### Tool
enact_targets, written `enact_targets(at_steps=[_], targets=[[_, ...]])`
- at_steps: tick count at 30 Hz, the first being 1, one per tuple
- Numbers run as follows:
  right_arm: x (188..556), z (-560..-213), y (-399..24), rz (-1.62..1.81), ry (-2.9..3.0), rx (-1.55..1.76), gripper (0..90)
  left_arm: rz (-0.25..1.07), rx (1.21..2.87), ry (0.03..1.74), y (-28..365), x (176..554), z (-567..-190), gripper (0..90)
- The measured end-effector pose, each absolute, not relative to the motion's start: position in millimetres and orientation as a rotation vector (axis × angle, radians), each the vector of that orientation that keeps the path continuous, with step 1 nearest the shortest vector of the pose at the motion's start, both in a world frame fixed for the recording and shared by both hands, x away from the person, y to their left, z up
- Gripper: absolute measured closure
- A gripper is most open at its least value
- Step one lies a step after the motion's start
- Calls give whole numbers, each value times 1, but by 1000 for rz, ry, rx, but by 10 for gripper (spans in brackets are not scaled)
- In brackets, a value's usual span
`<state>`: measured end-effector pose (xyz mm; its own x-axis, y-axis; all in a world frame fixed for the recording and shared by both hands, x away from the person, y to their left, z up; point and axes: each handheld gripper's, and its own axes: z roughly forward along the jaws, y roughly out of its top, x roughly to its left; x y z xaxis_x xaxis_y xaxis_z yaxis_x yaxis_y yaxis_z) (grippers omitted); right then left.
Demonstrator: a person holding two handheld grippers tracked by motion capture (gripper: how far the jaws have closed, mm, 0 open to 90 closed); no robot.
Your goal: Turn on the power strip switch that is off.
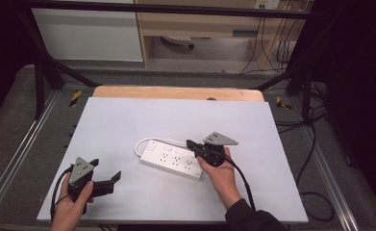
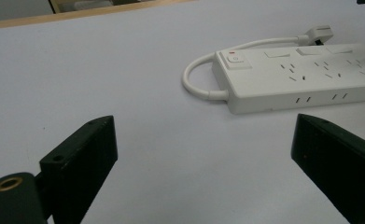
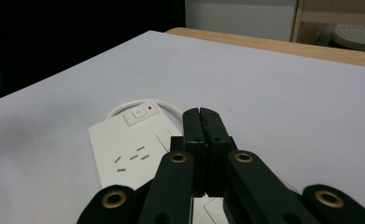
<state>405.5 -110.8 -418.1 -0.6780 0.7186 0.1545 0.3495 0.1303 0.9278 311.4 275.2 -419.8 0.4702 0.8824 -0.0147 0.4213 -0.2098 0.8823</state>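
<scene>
The table (image 1: 128,120) has a pale grey-white top, and a strip of light wood (image 1: 176,92) shows along its far edge. Around it stands a black metal frame (image 1: 41,72), with one bar across the top and slanted legs on both sides. The floor (image 1: 12,125) is grey, and metal rails (image 1: 12,159) run along it on the left and on the right. Behind the table there is a white cabinet (image 1: 87,33) and beside it a wooden shelf unit (image 1: 200,24). Black cables (image 1: 315,159) lie on the floor on the right side. The left and right edges of the room are very dark.
</scene>
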Motion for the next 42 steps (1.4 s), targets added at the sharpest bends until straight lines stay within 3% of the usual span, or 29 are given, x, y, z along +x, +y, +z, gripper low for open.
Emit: enact_targets(at_steps=[42], targets=[[417,-436,-72,1443,2234,989,900,643,1827,1100,276,311,-420,71]])
